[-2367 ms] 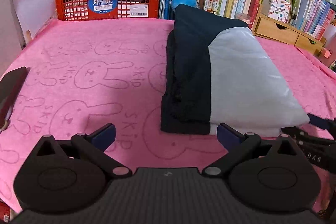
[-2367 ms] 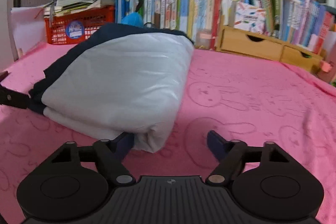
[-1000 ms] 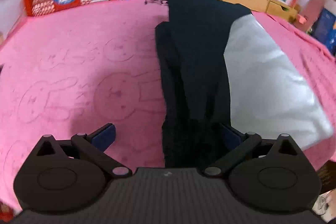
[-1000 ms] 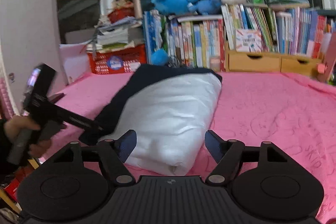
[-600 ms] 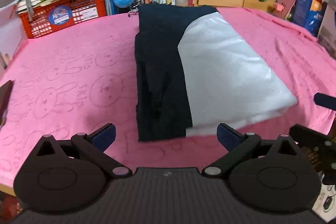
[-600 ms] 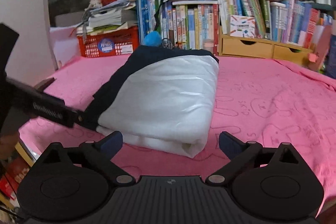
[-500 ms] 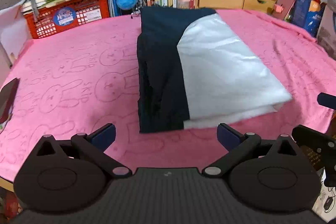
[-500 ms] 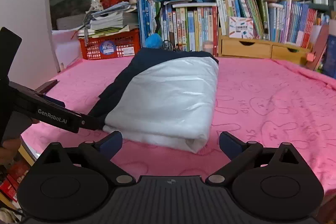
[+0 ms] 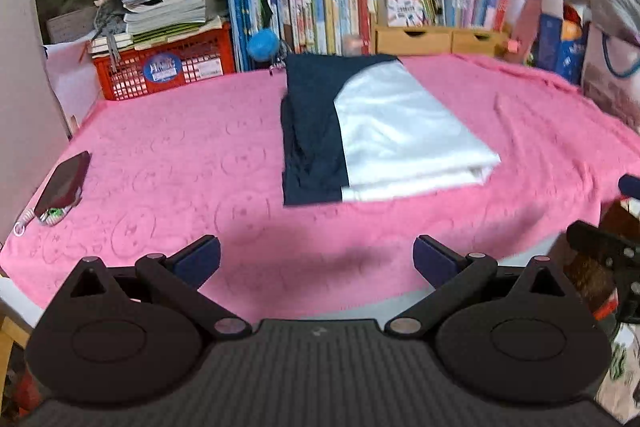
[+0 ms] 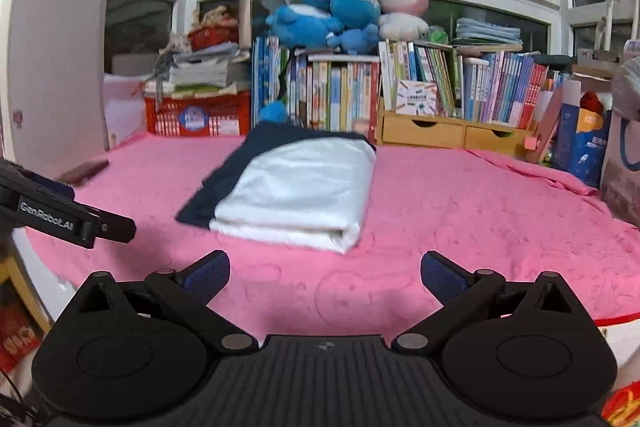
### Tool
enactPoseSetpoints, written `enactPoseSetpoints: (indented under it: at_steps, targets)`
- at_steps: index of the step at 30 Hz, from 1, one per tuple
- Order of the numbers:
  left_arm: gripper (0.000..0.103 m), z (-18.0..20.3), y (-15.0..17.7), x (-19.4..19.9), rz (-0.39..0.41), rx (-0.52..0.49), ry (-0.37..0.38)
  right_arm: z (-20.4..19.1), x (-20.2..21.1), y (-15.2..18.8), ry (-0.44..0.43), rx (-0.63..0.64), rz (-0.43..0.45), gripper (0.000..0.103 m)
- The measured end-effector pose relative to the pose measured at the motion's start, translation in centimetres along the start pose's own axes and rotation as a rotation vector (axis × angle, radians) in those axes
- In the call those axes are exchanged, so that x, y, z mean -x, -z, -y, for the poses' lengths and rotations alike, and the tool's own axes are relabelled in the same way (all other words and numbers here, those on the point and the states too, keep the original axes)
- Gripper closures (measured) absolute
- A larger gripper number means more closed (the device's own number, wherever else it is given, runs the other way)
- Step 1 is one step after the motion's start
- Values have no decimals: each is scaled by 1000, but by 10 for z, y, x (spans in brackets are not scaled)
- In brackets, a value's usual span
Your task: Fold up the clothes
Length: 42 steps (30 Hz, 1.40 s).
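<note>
A folded garment (image 9: 372,131), navy on its left and white on its right, lies in a neat rectangle in the middle of the pink bunny-print towel (image 9: 180,163). In the right wrist view the same folded garment (image 10: 296,187) rests flat on the pink towel (image 10: 480,211). My left gripper (image 9: 316,259) is open and empty, held back at the table's near edge, well short of the garment. My right gripper (image 10: 325,273) is also open and empty, off the front edge. The left gripper's finger (image 10: 72,223) shows at the left of the right wrist view.
A red crate (image 9: 164,67) with stacked papers, a row of books (image 9: 320,15), wooden drawers (image 9: 436,39) and plush toys (image 10: 344,11) line the back. A dark phone (image 9: 64,183) lies at the towel's left edge. Bags (image 9: 608,67) stand at the right.
Both grippers have drawn back and up from the garment, so it looks smaller and farther off. The garment lies folded, with nothing touching it.
</note>
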<state>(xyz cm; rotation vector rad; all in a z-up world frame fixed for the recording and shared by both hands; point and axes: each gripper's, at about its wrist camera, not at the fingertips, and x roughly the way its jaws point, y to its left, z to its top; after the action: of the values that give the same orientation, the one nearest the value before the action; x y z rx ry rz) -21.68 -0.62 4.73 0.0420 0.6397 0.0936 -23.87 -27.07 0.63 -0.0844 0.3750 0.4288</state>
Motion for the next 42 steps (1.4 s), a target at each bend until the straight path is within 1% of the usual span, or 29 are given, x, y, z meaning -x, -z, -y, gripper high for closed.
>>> enactPoseSetpoints:
  at_steps: [2,4,6,7,9,10,16,17,18,20,21,22,23,24,26,28,30,34,36,37,39,42]
  targets:
    - [0,1,-2,-7,-11,-12,4,-1,-8,-3,-18,1,-7,0]
    - [0,3,-3,-15,-9,-50,8,-7,-20,-7,-5,39,-31,0]
    - [0,2,-9,-25,-64,-51,-9,-12,-33,-14,6,64,-77,0]
    - [0,0,-14,-28,-87,-45,-1,-14,-40,-18,5,73,-105,0]
    - [0,-5,-21,-26,-92,-45,52,-17,-47,-29,-34,109,-146,0]
    - [0,-6,-26,-26,-97,-70,52,-18,-50,-33,-54,128,-163,0]
    - [0,-6,-49,-26,-106,-231,52,-19,-59,-50,-154,275,-179,0]
    - [0,-5,-51,-29,-101,-239,63,-19,-60,-53,-170,300,-181,0]
    - [0,-6,-51,-35,-93,-216,77,-19,-61,-56,-187,324,-184,0]
    - [0,-6,-48,-54,-67,-171,133,-19,-66,-61,-216,367,-192,0]
    - [0,-1,-48,-70,-109,-175,104,-15,-79,-56,-193,340,-225,1]
    - [0,1,-48,-78,-134,-180,81,-15,-89,-53,-133,298,-253,1]
    - [0,4,-47,-86,-159,-186,59,-13,-91,-49,-133,269,-235,1]
    - [0,4,-47,-91,-160,-191,65,-12,-93,-46,-137,240,-220,0]
    - [0,4,-49,-100,-179,-198,81,-9,-103,-48,-195,201,-244,0]
    - [0,2,-52,-109,-197,-191,78,-14,-115,-51,-192,245,-267,0]
    - [0,1,-52,-113,-211,-191,81,-15,-128,-54,-149,285,-283,0]
    - [0,-1,-53,-122,-238,-191,86,-12,-149,-52,-146,285,-324,0]
    - [0,-2,-54,-127,-252,-190,88,-10,-152,-50,-143,297,-332,0]
    - [0,-2,-54,-129,-255,-196,90,-10,-154,-49,-141,303,-335,0]
    - [0,-3,-54,-131,-237,-202,100,-9,-156,-48,-140,304,-341,0]
    - [0,-1,-53,-126,-192,-225,113,-5,-158,-46,-140,293,-349,0]
